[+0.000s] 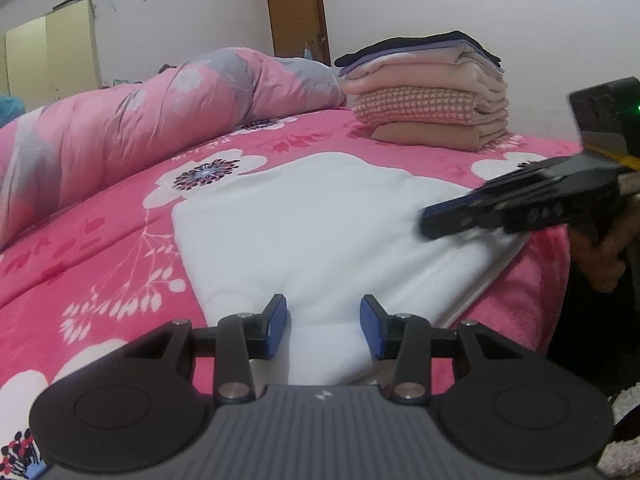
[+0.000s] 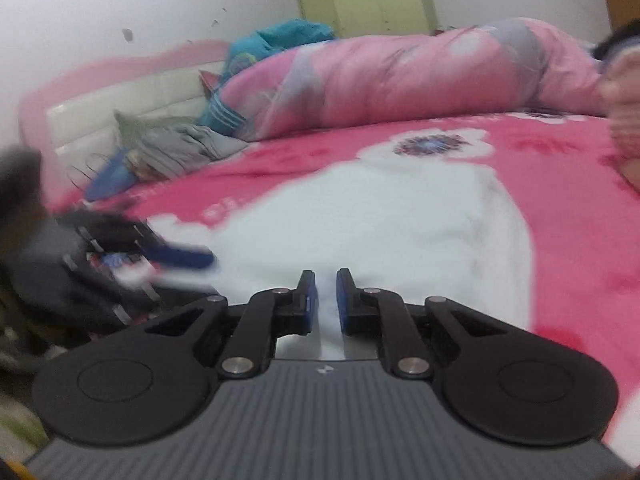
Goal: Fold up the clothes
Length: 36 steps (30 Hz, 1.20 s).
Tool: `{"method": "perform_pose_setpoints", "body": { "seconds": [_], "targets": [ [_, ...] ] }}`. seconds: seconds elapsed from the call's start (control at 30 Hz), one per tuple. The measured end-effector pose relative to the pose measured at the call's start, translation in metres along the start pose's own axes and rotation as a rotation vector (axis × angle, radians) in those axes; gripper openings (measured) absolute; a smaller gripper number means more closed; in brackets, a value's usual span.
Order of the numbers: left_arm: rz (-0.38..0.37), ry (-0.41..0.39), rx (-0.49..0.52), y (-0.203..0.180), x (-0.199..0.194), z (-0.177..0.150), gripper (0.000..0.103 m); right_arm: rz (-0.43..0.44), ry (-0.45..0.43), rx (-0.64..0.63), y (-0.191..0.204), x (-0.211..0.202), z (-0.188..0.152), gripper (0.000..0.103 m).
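Between my left gripper's (image 1: 323, 320) fingers, which stand parted with nothing in them, I see the near hem of the white garment (image 1: 320, 224); it lies flat on the pink floral bedspread (image 1: 100, 248), squared off, with layered edges showing along the side toward the right of the fingers. My right gripper (image 2: 327, 296) has its pads nearly together with a sliver of white between them; I cannot tell from this blurred view whether they pinch the cloth or merely hover over it. In the left view it reaches in over that layered edge.

My judgement: this one white piece is partway folded, and both tools are at its near edge. That fits either taking hold for another fold or letting go after one, so I will only say the next move needs both sets of fingers level on the hem so the layers stay aligned.

Ahead and to the right of the left fingers stands one stack of folded clothes (image 1: 428, 96); I count about six pieces. Ahead and left lies one rolled pink quilt (image 1: 160, 112). From the right view, far left of the fingers, one loose grey garment (image 2: 188, 146) sits by the headboard (image 2: 132, 100), with one teal item (image 2: 280, 38) beyond
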<state>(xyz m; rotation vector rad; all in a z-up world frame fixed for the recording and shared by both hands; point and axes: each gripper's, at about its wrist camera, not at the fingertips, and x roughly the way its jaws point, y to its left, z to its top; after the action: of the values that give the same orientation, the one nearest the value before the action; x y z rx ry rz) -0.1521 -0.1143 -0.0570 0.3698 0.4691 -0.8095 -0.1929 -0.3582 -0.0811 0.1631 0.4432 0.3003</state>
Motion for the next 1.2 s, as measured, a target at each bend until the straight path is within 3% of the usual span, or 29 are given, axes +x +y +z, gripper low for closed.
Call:
{"method": "perform_pose_setpoints", "body": {
  "seconds": [0.1, 0.17, 0.23, 0.37, 0.5, 0.6, 0.63, 0.73, 0.83, 1.1, 1.2],
  "targets": [
    [0.003, -0.002, -0.007, 0.001, -0.001, 0.0, 0.042, -0.164, -0.023, 0.068, -0.031, -0.028, -0.006, 0.007],
    [0.003, -0.004, -0.011, 0.001, -0.001, 0.0, 0.042, -0.266, -0.037, 0.171, -0.053, -0.049, -0.01, 0.012],
    [0.007, -0.012, -0.026, 0.001, -0.003, -0.001, 0.042, -0.304, -0.078, 0.224, -0.06, -0.067, -0.013, 0.012],
    [0.014, -0.028, -0.055, 0.001, -0.007, -0.005, 0.042, -0.217, -0.166, 0.213, -0.027, -0.08, -0.011, 0.012],
    [0.021, -0.044, -0.086, 0.001, -0.011, -0.008, 0.042, -0.121, -0.112, 0.109, 0.01, -0.05, -0.005, 0.012],
    [0.02, -0.059, -0.124, 0.002, -0.023, -0.014, 0.042, -0.143, -0.038, 0.075, 0.01, -0.024, -0.011, 0.009],
    [0.02, -0.06, -0.134, 0.003, -0.028, -0.017, 0.043, -0.168, -0.022, 0.105, 0.002, -0.018, -0.016, 0.002],
    [0.026, -0.035, -0.158, 0.005, -0.043, -0.029, 0.043, -0.159, -0.061, 0.222, -0.015, -0.028, -0.019, 0.001],
    [0.029, 0.024, -0.196, 0.009, -0.055, -0.045, 0.043, -0.231, -0.058, 0.167, -0.012, -0.041, -0.012, 0.002],
    [0.076, -0.036, -0.252, 0.029, -0.074, -0.048, 0.042, -0.257, -0.082, 0.097, 0.005, -0.054, 0.003, 0.007],
    [0.047, -0.036, -0.217, 0.025, -0.063, -0.043, 0.042, -0.266, -0.084, 0.072, 0.012, -0.055, 0.007, 0.007]
  ]
}}
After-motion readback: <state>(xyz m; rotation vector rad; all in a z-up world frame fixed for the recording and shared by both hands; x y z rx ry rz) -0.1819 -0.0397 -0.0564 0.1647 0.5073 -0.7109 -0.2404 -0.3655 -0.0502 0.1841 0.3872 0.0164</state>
